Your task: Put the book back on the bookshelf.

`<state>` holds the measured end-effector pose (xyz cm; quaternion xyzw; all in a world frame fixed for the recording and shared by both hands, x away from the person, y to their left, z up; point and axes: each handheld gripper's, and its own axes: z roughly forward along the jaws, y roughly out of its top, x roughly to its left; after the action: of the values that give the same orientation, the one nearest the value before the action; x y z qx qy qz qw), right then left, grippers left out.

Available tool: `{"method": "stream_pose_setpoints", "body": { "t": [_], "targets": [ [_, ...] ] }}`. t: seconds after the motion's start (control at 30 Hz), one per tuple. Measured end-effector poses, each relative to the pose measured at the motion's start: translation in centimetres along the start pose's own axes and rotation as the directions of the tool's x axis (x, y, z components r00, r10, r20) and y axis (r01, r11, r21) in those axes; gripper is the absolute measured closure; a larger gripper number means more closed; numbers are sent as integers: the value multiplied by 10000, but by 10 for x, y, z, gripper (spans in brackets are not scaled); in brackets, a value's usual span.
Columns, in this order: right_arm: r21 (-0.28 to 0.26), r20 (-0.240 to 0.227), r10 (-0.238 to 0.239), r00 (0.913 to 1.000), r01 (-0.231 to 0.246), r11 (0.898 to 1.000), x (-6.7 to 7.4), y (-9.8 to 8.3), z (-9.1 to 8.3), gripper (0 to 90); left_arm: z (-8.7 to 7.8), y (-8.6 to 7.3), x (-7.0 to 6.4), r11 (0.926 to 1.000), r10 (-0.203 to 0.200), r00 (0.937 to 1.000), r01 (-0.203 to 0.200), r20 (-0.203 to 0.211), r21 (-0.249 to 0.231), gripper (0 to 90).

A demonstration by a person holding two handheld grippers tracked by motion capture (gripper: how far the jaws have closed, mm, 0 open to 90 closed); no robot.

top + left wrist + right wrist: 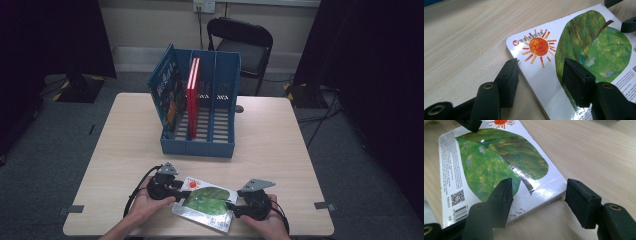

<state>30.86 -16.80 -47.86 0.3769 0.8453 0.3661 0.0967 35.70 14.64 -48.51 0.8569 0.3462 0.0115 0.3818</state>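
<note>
We see the picture book [207, 202] lying flat on the wooden table [280, 145], lower centre of the high view, back cover up: green leaf, orange sun, barcode and QR code. Its long side runs from centre-left down to lower right.

Left gripper [181, 189] sits at the book's left end in the high view, with a hand [145, 204] behind it. In the left gripper view its jaws stand apart. One jaw is over the bare table just beside the book's edge, near the sun corner. The other is over the cover at the leaf. We see no pads pressing, so we read it as open, straddling the edge.

Right gripper [233, 207] is at the book's right end, lower right of centre in the high view. In the right gripper view its jaws are also spread. The left one is over the cover by the leaf stem, the right one is over bare wood, clear of the book's spine edge. Open, nothing clamped.

Whether either jaw over the cover actually touches it, we cannot tell.

Upper centre of the high view: a blue file rack [200, 120] with a red book [192, 95] upright in it, well apart from the grippers.
</note>
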Motion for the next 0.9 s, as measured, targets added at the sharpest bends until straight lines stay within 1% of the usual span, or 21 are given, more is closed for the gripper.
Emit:
{"method": "stream_pose_setpoints", "body": {
  "t": [0.1, 0.17, 0.2, 0.23, 0.27, 0.3, 0.37, 0.47, 0.5, 0.57, 0.63, 0.67, 0.7, 0.73, 0.8, 0.9],
  "targets": [
    [1, 3, -113, 9999, 113, 9999, -2, 4, 4, 387, -1, 0, 0, 10000, -56, 9998, 56, -184, 28, 440],
    [3, -9, -196, 9998, 196, 9998, -3, 6, 5, 388, -1, 0, 0, 10000, -62, 9998, 63, -207, 37, 436],
    [-37, 8, -260, 9997, 260, 9997, -3, 7, 6, 388, -2, 0, 1, 9999, -71, 9998, 73, -176, 125, 436],
    [-94, 80, -358, 9993, 358, 9993, -3, 9, 8, 388, -3, 0, 2, 9999, -57, 9998, 60, -215, 130, 434],
    [-77, 109, -431, 9990, 432, 9990, -4, 11, 10, 389, -3, 0, 2, 9998, -168, 9994, 171, -289, 74, 433],
    [-121, 95, -428, 9990, 429, 9990, -5, 12, 11, 390, -3, 0, 3, 9998, -174, 9994, 177, -312, 102, 433],
    [-165, 58, -473, 9989, 474, 9987, -7, 14, 14, 392, -3, 0, 4, 9996, -276, 9987, 275, -422, -44, 433],
    [-203, 88, -478, 9988, 479, 9986, -8, 18, 18, 393, -4, -1, 6, 9992, -386, 9980, 381, -506, -97, 432],
    [-230, 140, -533, 9985, 536, 9983, -8, 20, 19, 393, -5, 0, 7, 9992, -392, 9981, 393, -481, 5, 432],
    [-279, 257, -618, 9978, 625, 9977, -8, 23, 23, 393, -5, -1, 9, 9991, -422, 9977, 419, -532, -80, 433],
    [-314, 271, -632, 9976, 641, 9975, -8, 25, 25, 393, -6, -1, 9, 9991, -410, 9975, 405, -571, -114, 436],
    [-302, 317, -583, 9978, 592, 9978, -8, 27, 27, 392, -7, -1, 11, 9988, -479, 9970, 475, -604, -80, 442],
    [-302, 317, -583, 9978, 592, 9978, -8, 27, 27, 392, -7, -1, 11, 9988, -479, 9970, 475, -604, -80, 446],
    [-308, 386, -631, 9973, 643, 9975, -8, 29, 29, 391, -8, -2, 12, 9988, -479, 9964, 469, -696, -156, 450],
    [-277, 437, -625, 9971, 637, 9976, -7, 32, 31, 390, -9, -3, 14, 9987, -491, 9963, 479, -699, -191, 458],
    [-281, 425, -620, 9972, 632, 9976, -7, 34, 33, 388, -10, -3, 15, 9985, -498, 9956, 479, -790, -253, 486]
  ]
}}
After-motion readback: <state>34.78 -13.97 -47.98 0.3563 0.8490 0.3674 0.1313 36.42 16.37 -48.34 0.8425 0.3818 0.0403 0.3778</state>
